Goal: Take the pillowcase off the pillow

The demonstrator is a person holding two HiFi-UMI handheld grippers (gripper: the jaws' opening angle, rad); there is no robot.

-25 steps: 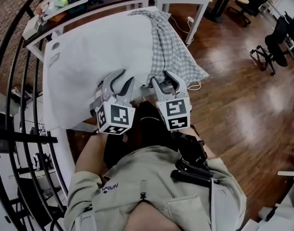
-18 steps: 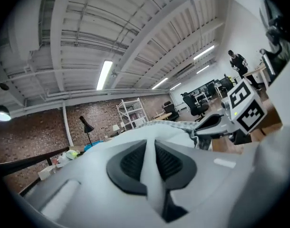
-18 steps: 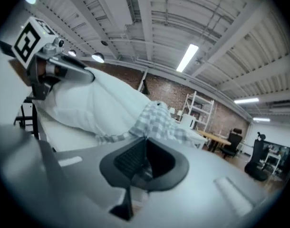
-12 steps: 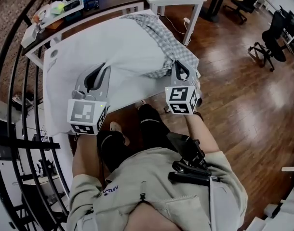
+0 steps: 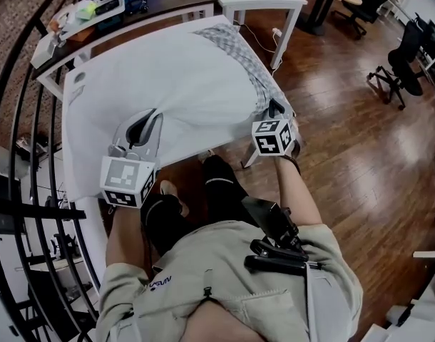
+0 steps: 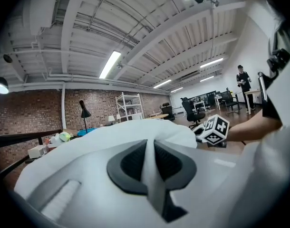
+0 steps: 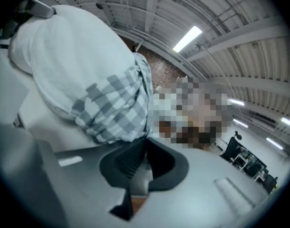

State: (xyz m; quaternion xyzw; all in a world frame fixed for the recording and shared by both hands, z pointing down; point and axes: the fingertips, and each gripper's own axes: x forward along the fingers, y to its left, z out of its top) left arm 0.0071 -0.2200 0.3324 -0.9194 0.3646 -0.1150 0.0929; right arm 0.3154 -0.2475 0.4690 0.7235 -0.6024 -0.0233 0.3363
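Two tools are clenched on cloth, one at each side of the pillow. At the left, the left tool (image 5: 150, 117) has just been closing its jaws. They now pinch a raised fold of the white pillow (image 5: 167, 77) near its front edge. In the left gripper view a white strip of that cloth runs down between the dark pads.

The pillow spreads broad and white across the middle, in front of the person. Along its right side runs the grey-and-white checked pillowcase (image 5: 240, 48), gathered into a narrow band from the far corner down to the near right corner.

At that near corner the right tool (image 5: 276, 107), whose jaws have also just been closing, grips the checked cloth. The right gripper view shows the check bunched just above the pads, with a strip of cloth caught between them. Further right lies the brown wooden floor (image 5: 346, 120), with dark office chairs (image 5: 410, 63) at the far right.
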